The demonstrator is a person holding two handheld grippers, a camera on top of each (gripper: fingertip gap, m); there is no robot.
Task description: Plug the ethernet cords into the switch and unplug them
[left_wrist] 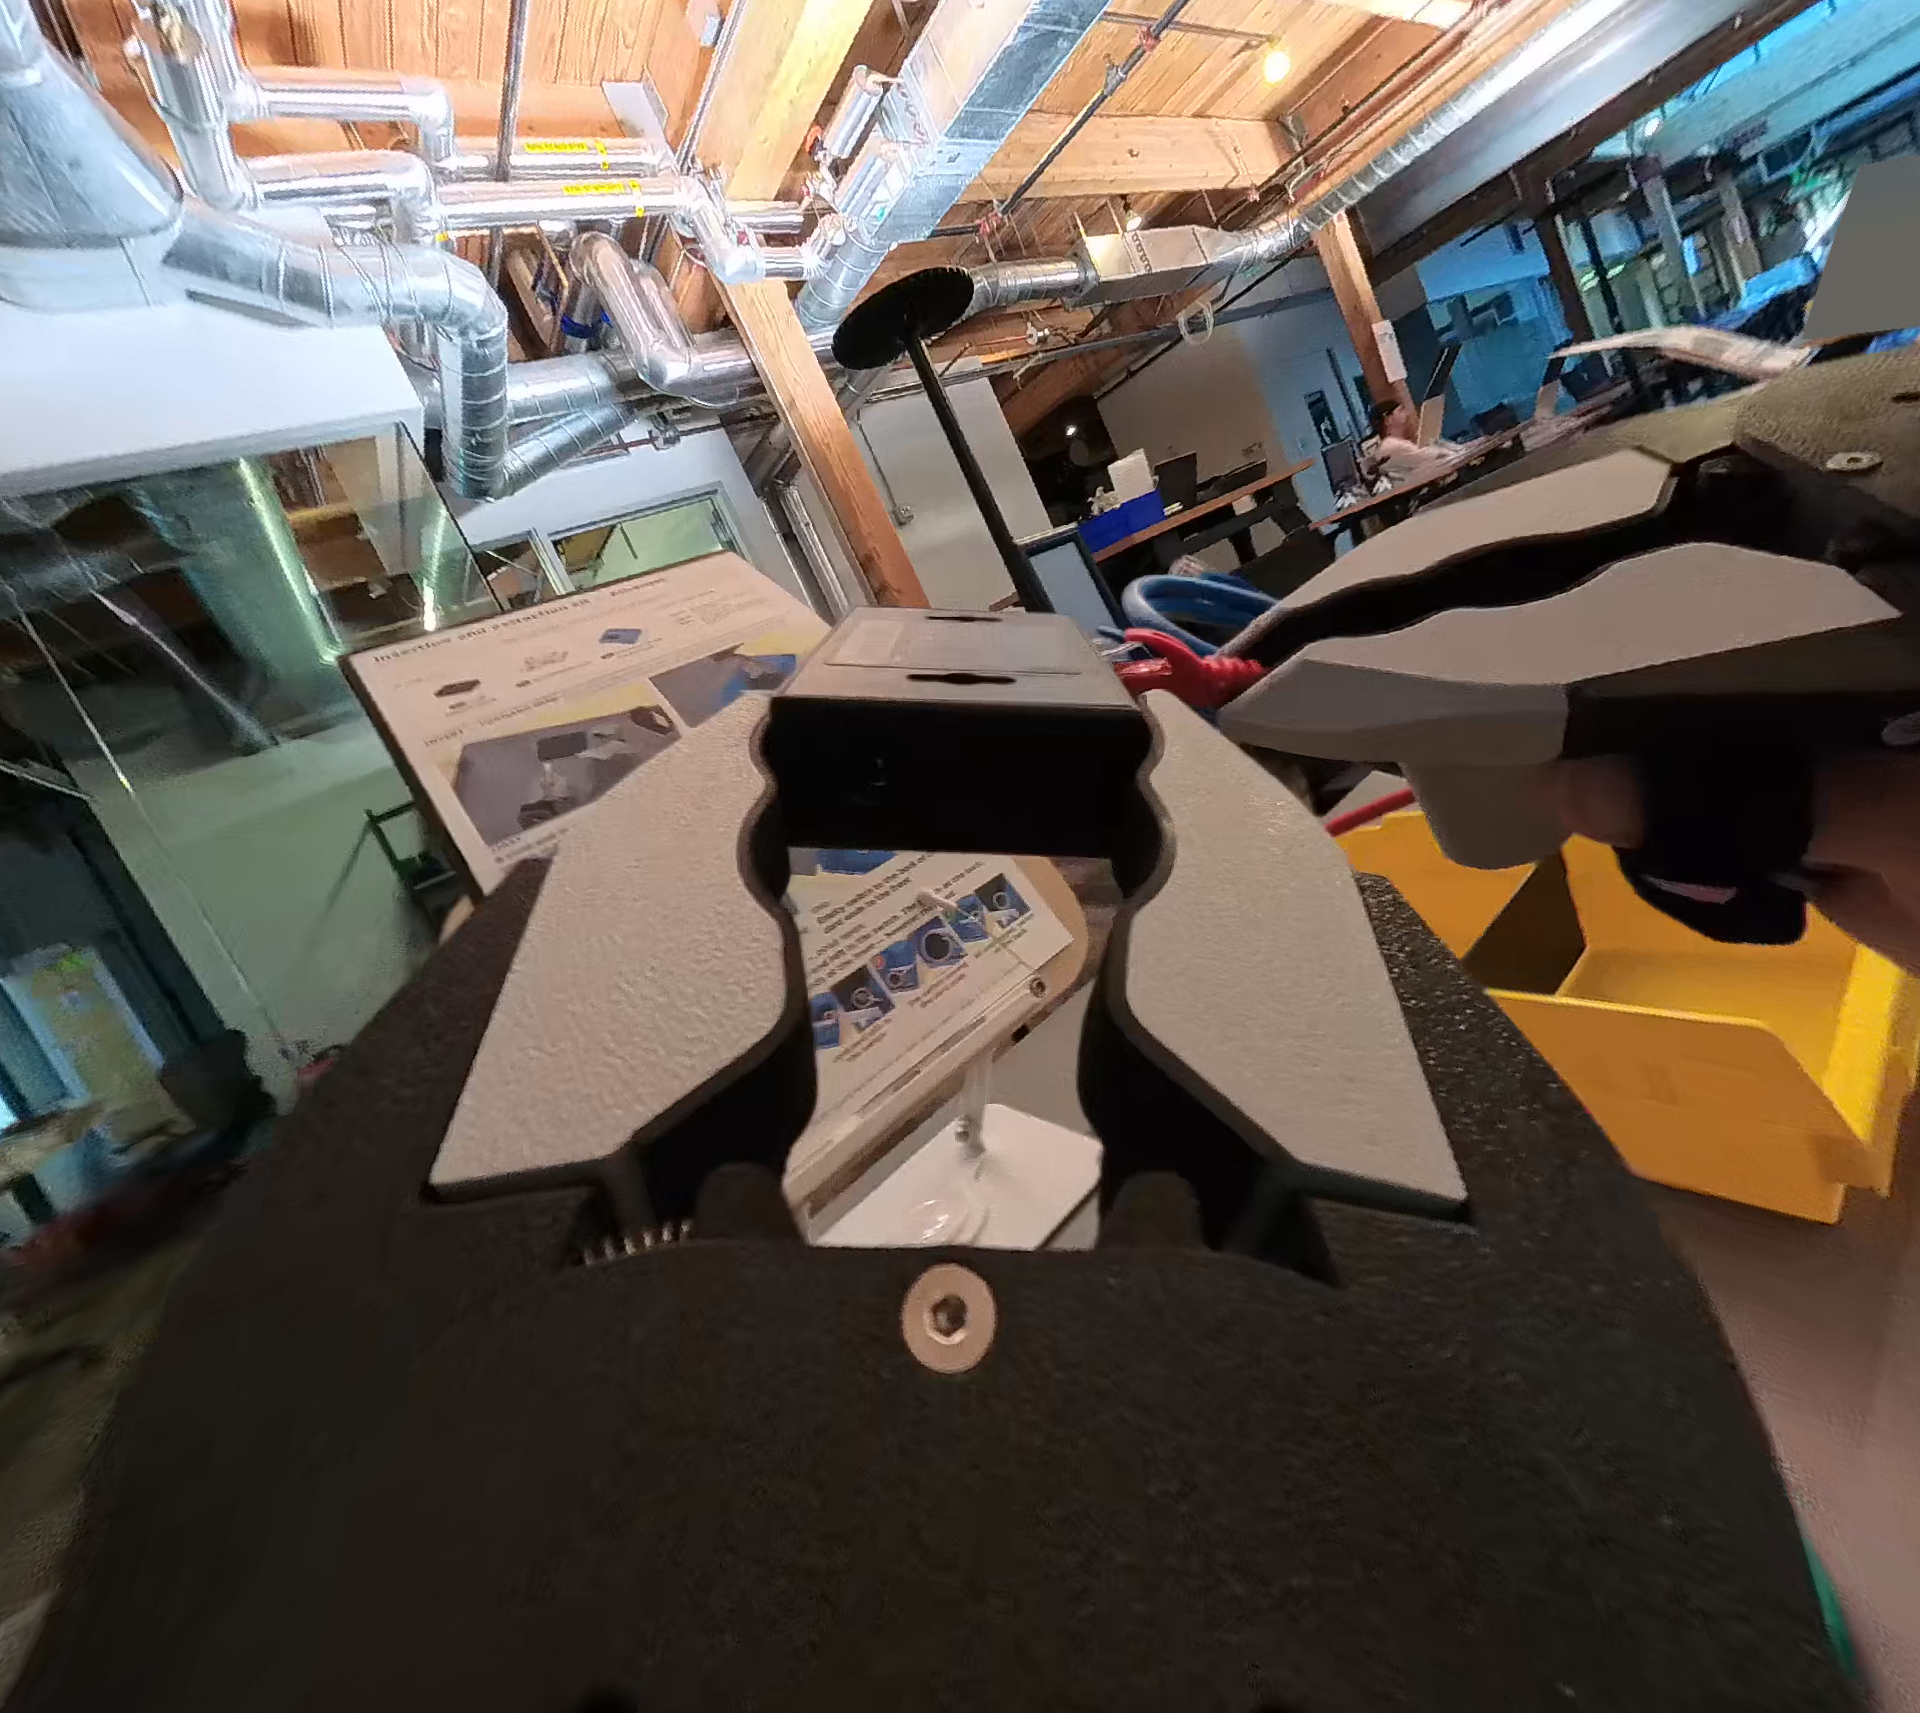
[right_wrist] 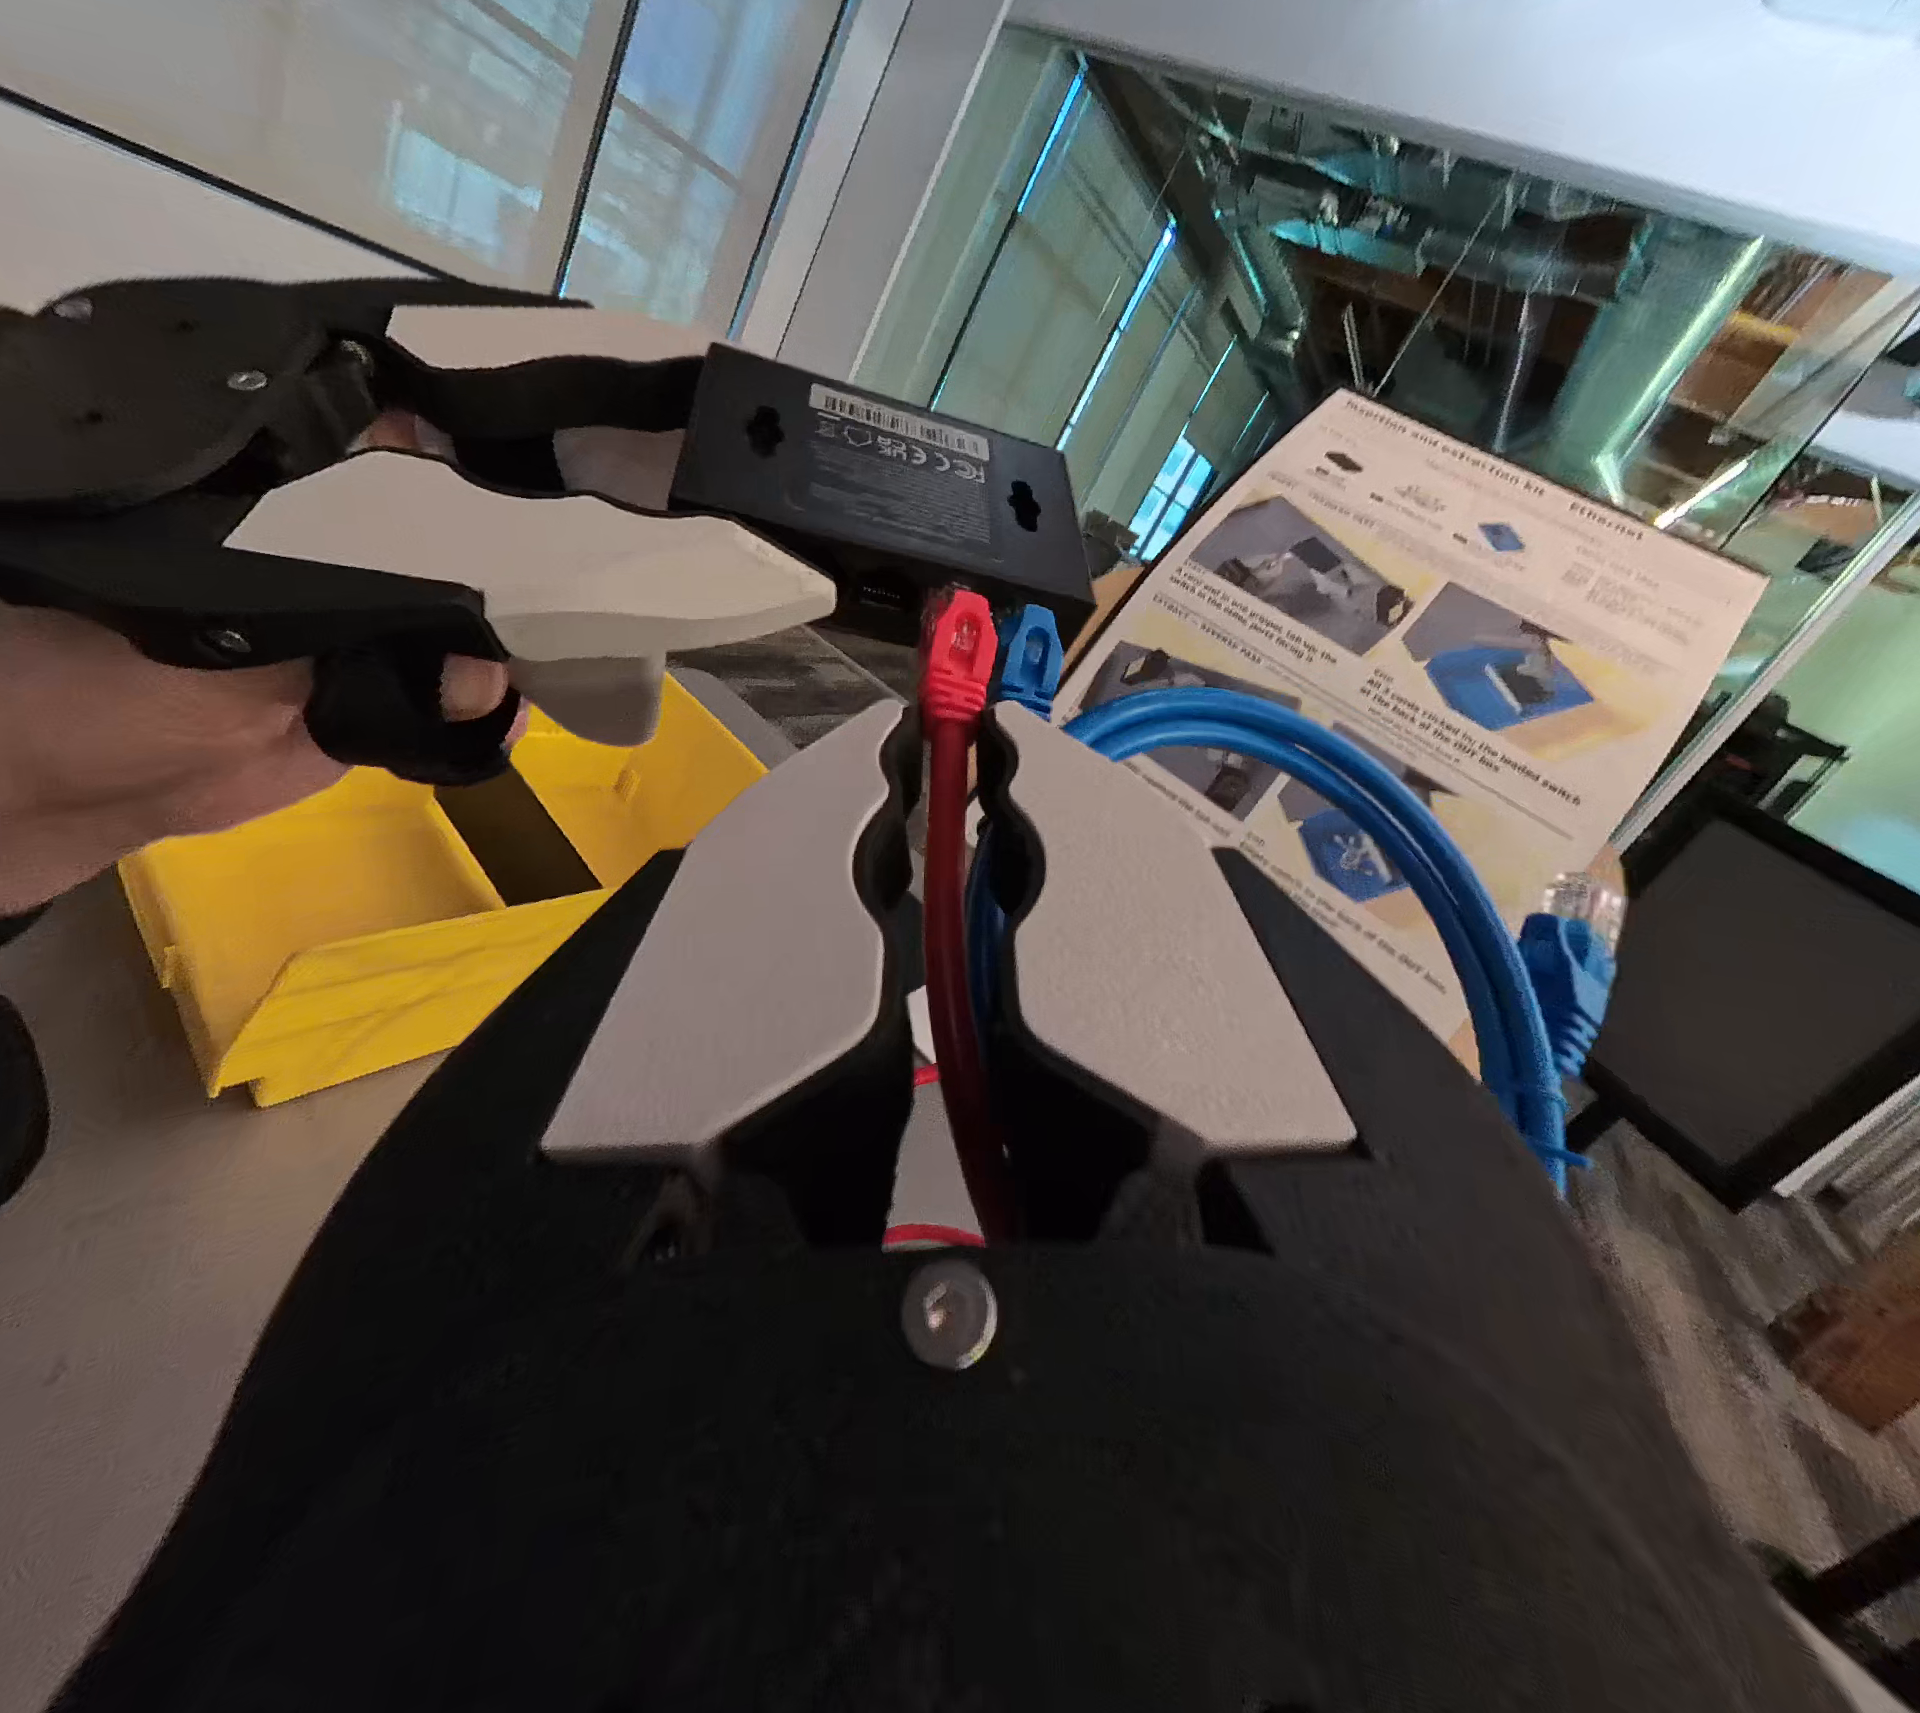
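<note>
The step in hand looks like work on the red ethernet cord (right_wrist: 951,842) at the switch (right_wrist: 883,484); whether it is going in or coming out cannot be told from the pictures alone. The left gripper (left_wrist: 956,790) is clamped on one end of the switch, holding it up off the table (right_wrist: 156,1248), its underside label turned toward the right wrist view; the right gripper (right_wrist: 945,728) is pinched on the red cord just behind its plug boot, with the cord running back between the jaws.

Taking the switch as landmark: the red plug (right_wrist: 958,635) sits at a port on the switch's lower face, seemingly seated or nearly so; a blue plug (right_wrist: 1029,650) is in the port just beside it, on the side away from the left gripper; the blue cord (right_wrist: 1351,790) loops below the switch, its free end hanging well below; the yellow bin (right_wrist: 343,915) lies on the table beneath the switch; a printed instruction sheet (right_wrist: 1455,624) stands behind it.

The next move likely calls for a straight push or pull along the port's axis; if unplugging, the latch tab must be pressed first, while the left gripper braces the switch against the force; a skewed pull could strain the plug.
</note>
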